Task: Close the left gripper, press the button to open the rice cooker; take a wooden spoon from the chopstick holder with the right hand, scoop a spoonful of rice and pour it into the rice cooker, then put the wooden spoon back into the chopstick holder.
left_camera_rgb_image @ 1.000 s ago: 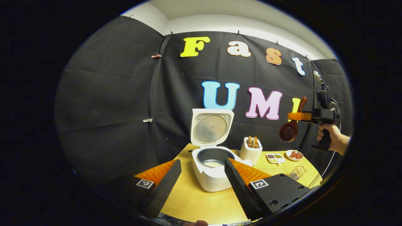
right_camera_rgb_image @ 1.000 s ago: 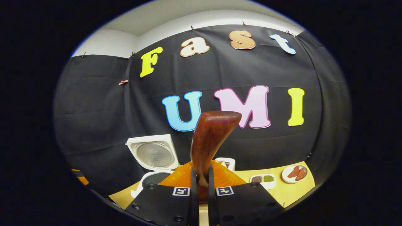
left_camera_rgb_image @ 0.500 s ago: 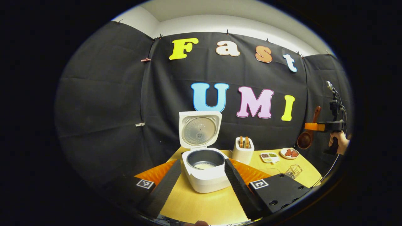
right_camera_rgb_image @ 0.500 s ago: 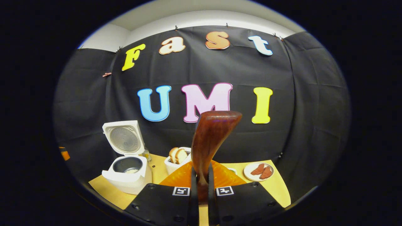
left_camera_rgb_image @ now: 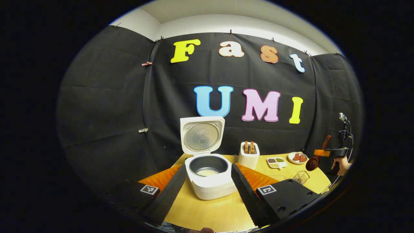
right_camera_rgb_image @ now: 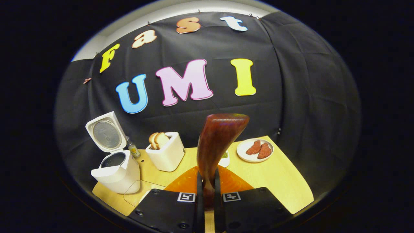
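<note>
The wooden spoon [right_camera_rgb_image: 217,145] is standing upright between the right gripper's [right_camera_rgb_image: 207,194] two fingers, which are pressing together on its handle; its broad end is rising in front of the booth wall in the right gripper view. In the left gripper view the same spoon [left_camera_rgb_image: 316,158] is hanging bowl-down at the far right edge of the table [left_camera_rgb_image: 210,213], with a hand [left_camera_rgb_image: 342,164] gripping the tool behind it. The wire chopstick holder [left_camera_rgb_image: 301,177] is sitting on the table below and to the left of the spoon, apart from it.

The rice cooker [left_camera_rgb_image: 210,181] is standing with its lid [left_camera_rgb_image: 201,135] raised upright, and pale rice is showing at the bottom of its inner pot. The left gripper [left_camera_rgb_image: 207,191] is hovering in front of it, fingers spread wide apart, one at each side of the cooker's body in that view, gripping nothing.

Beside the cooker a white toaster [right_camera_rgb_image: 165,154] is holding two bread slices. A small divided dish [left_camera_rgb_image: 275,161] and a plate [right_camera_rgb_image: 255,150] bearing two reddish pieces are lying farther right. A little bottle [right_camera_rgb_image: 132,149] is standing between cooker and toaster.
</note>
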The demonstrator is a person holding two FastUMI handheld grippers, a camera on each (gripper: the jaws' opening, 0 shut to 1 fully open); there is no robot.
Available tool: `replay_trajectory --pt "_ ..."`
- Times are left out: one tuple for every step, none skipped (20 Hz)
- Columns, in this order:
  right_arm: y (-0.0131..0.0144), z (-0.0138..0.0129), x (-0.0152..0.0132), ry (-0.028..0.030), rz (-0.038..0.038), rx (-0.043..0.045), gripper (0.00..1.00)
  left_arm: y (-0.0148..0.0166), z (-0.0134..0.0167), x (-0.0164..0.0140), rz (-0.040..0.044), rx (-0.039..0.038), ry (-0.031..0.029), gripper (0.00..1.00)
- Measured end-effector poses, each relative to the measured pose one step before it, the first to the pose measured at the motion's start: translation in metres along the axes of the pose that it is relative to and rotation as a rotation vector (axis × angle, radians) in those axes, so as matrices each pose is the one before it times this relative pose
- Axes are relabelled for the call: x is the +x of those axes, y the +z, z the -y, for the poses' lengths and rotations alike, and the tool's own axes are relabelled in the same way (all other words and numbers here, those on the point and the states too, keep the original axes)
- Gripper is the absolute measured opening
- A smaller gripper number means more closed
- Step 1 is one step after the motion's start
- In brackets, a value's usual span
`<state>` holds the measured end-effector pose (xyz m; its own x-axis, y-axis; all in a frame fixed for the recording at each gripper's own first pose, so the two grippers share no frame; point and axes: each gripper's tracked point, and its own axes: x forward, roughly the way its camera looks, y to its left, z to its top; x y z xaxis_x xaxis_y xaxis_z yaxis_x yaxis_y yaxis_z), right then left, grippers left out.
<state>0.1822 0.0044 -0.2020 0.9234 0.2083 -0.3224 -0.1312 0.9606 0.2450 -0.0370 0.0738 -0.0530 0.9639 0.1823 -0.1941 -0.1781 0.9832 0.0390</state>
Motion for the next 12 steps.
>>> replay_trajectory --pt "-0.00801 0.00883 0.00636 -0.01233 -0.01012 0.01458 0.16 0.0025 0.00212 -0.00099 -0.0016 0.00148 0.00411 0.95" --pt "-0.00658 0.00742 0.00638 -0.01078 -0.01059 0.00812 0.16 0.00253 0.00175 -0.00061 -0.00031 0.00293 0.00576 0.95" --pt "-0.00723 0.00737 0.00691 -0.01378 -0.01019 0.00451 0.16 0.00297 0.00077 -0.00053 0.0018 0.00482 0.00809 0.95" --pt "-0.00694 0.00746 0.00522 -0.01276 -0.01095 0.00532 0.16 0.00119 0.00139 -0.00029 -0.00051 0.00638 0.00505 0.95" --pt "-0.00824 0.00587 0.00686 -0.01033 -0.01499 0.00826 0.16 0.0009 0.00108 -0.00034 -0.00081 0.00472 0.00633 0.95" --pt "-0.00896 0.0046 0.00521 -0.00865 -0.01708 0.01179 0.16 -0.00095 0.00133 0.00086 -0.00327 0.00164 0.00484 0.95" --pt "-0.00784 0.0021 0.00636 -0.0043 -0.01818 0.01184 0.16 0.00028 0.00117 0.00059 -0.00378 -0.00228 0.00312 0.96" --pt "-0.00744 0.00276 0.00486 -0.00403 -0.01793 0.01259 0.17 -0.00102 0.00212 0.00023 -0.00465 -0.00532 0.00163 0.95" --pt "-0.00545 0.00276 0.0039 -0.00369 -0.01389 0.01436 0.17 0.00002 0.00142 0.00066 -0.00276 -0.00534 0.00212 0.95" --pt "-0.00484 0.00337 0.00253 -0.00312 -0.01297 0.01365 0.17 -0.00105 0.00296 0.00084 -0.00562 -0.00244 -0.00052 0.95" --pt "-0.0026 0.00172 0.00192 -0.00209 -0.00989 0.01664 0.17 -0.0016 0.00186 0.00055 -0.00416 0.00294 0.00118 0.95" --pt "-0.00222 0.00167 0.00228 -0.00496 -0.00544 0.0139 0.19 -0.0011 0.00187 -0.00025 -0.00247 0.00646 -0.00035 0.95"
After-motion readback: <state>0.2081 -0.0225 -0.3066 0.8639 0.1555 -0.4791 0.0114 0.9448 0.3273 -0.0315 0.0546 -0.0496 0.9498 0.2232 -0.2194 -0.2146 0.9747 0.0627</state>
